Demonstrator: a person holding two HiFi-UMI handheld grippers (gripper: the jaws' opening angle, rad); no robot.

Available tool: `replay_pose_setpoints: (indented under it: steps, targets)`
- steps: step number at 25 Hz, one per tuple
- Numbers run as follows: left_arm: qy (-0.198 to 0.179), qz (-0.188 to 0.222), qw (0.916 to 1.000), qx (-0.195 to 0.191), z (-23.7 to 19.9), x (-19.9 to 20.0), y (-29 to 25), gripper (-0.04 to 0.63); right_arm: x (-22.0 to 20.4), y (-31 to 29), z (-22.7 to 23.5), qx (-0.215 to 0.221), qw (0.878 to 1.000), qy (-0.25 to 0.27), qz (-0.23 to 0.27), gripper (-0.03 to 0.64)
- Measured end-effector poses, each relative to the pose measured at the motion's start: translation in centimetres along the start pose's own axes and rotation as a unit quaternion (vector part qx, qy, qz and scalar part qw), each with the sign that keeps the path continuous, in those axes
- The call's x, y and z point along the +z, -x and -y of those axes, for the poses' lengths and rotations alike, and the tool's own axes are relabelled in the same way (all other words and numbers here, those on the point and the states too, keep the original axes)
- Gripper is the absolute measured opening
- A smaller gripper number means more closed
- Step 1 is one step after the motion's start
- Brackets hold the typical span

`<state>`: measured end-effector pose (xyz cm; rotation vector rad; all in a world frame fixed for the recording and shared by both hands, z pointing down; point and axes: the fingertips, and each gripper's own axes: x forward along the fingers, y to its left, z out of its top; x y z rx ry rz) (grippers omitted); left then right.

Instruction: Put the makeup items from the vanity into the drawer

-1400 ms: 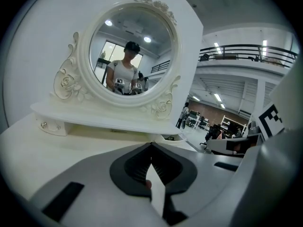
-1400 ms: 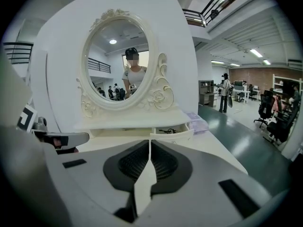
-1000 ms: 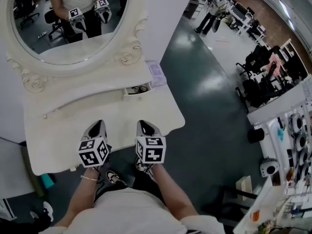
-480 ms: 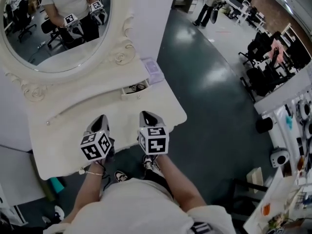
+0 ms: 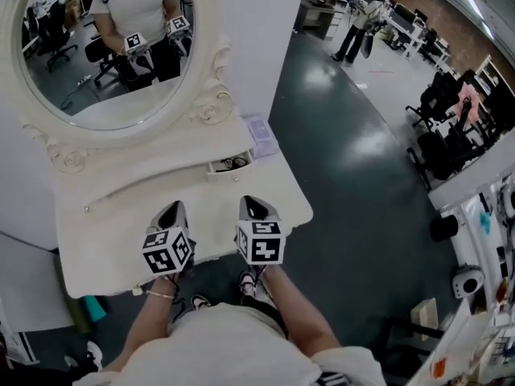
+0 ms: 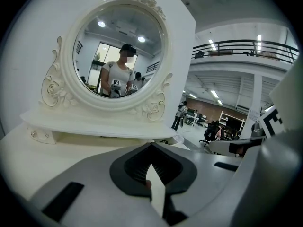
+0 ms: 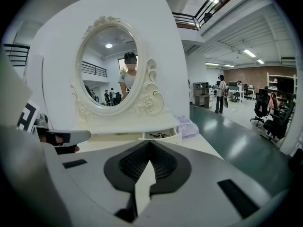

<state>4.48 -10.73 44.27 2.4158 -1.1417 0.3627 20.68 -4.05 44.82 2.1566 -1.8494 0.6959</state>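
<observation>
While my left gripper (image 5: 170,213) and right gripper (image 5: 256,208) stay clenched empty, the white drawer (image 5: 228,169) stands ajar ahead of my right fingers (image 7: 199,174), dark items (image 5: 234,163) inside. Nothing has shifted since earlier

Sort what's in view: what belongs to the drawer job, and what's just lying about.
Job: vanity; its open drawer, dark items inside; pale purple box on the vanity's right end, possibly makeup; left gripper and right gripper, both shut, empty.
Lying about: mirror; office chairs; teal object on the floor.
</observation>
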Motion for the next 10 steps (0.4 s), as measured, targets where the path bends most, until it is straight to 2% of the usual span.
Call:
replay_pose_setpoints:
  steps: [10]
  targets:
    - [0.0,-0.002,1.0,0.002,0.71,-0.21,0.84,0.003,-0.44,0.81,0.46,-0.002,1.0,-0.01,-0.002,0.018]
